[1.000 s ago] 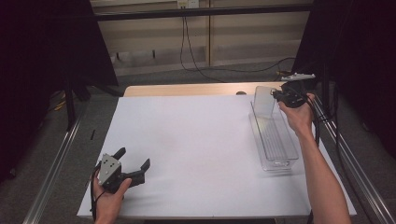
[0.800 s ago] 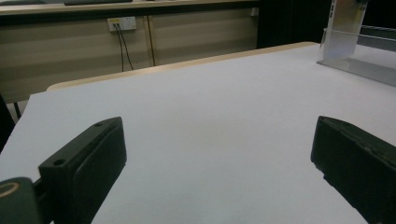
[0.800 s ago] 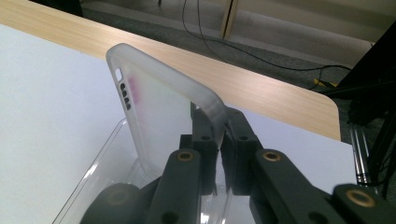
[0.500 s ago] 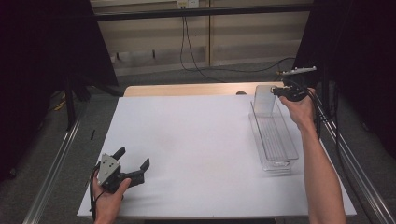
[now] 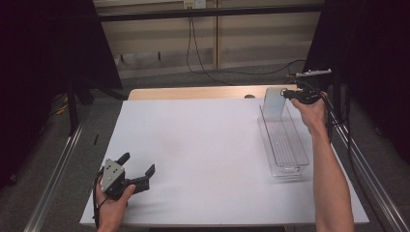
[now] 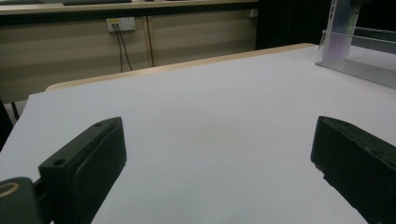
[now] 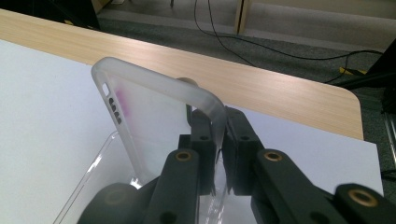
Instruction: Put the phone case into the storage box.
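**Op A:** Grippers first, nearest one: what do I have at seven o'clock on the sheet?

**Op B:** My left gripper (image 5: 138, 176), resting near the front edge of the white table (image 5: 203, 145), jaws spread wide apart with nothing between them. In the left gripper view I see bare table ahead of both pads.

**Op A:** And further out?

**Op B:** At two o'clock lies the clear tray (image 5: 285, 145), long side running away from me. At its far end my right gripper (image 5: 286, 94) is clamped on the phone case (image 7: 159, 121), a frosted translucent one. The jaws pinch one edge of it, pressed nearly together, and the case stands upright over the tray's far end.

**Op A:** Touching the tray?

**Op B:** I can't tell; its lower edge is hidden behind the jaws.

**Op A:** So which step is this?

**Op B:** I judge it's handling the case at the tray, either lifting it out or setting it in. The next move calls for keeping the thin edge pinched firmly and clearing the tray walls without tilting.
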Tool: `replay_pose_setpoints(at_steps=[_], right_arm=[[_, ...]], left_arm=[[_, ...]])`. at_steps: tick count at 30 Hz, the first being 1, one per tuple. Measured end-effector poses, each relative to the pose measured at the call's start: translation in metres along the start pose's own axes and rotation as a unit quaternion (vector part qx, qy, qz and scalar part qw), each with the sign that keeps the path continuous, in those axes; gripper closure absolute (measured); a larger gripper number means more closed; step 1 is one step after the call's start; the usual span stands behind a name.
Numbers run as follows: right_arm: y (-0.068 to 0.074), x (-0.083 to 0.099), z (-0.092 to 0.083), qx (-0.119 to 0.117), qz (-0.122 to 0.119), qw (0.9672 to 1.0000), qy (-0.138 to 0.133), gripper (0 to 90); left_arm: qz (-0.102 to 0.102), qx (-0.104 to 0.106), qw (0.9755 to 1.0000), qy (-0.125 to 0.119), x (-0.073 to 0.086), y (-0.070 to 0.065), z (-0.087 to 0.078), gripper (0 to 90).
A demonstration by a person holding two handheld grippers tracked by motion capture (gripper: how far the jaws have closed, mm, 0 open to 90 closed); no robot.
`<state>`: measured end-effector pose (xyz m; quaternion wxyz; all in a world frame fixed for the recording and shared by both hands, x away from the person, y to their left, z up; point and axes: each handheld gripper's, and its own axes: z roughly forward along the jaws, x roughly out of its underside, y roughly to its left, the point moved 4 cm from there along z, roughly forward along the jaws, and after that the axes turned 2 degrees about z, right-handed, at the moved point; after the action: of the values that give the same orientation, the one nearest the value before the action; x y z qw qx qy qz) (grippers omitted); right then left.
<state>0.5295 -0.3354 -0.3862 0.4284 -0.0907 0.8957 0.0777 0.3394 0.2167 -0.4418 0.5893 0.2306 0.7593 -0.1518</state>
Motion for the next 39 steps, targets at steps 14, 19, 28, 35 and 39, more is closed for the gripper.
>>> replay_pose_setpoints(at_steps=[14, 19, 28, 35, 39], right_arm=[[-0.0007, -0.0004, 0.0013, 0.001, 0.002, 1.0, -0.002, 84.2], [-0.0015, -0.0006, 0.0015, 0.0, 0.003, 1.0, -0.004, 82.8], [-0.0003, -0.0029, -0.0007, -0.002, 0.005, 0.9999, -0.01, 78.0], [-0.0012, -0.0017, -0.0005, -0.002, 0.01, 0.9998, -0.016, 70.5], [0.0001, -0.0013, -0.0012, 0.003, 0.007, 0.9998, -0.016, 61.7]], left_arm=[[0.001, 0.0, 1.0, 0.002, 0.0003, 0.0003, 0.001, 3.5], [0.002, 0.001, 1.0, 0.003, 0.0004, 0.0006, 0.0008, 3.4], [0.003, 0.003, 1.0, 0.004, 0.0005, 0.0009, 0.0006, 3.4], [0.0, 0.0, 1.0, 0.003, 0.0006, 0.0014, 0.0004, 3.4], [0.001, 0.0, 1.0, 0.002, 0.0003, 0.0008, 0.0002, 3.4]])
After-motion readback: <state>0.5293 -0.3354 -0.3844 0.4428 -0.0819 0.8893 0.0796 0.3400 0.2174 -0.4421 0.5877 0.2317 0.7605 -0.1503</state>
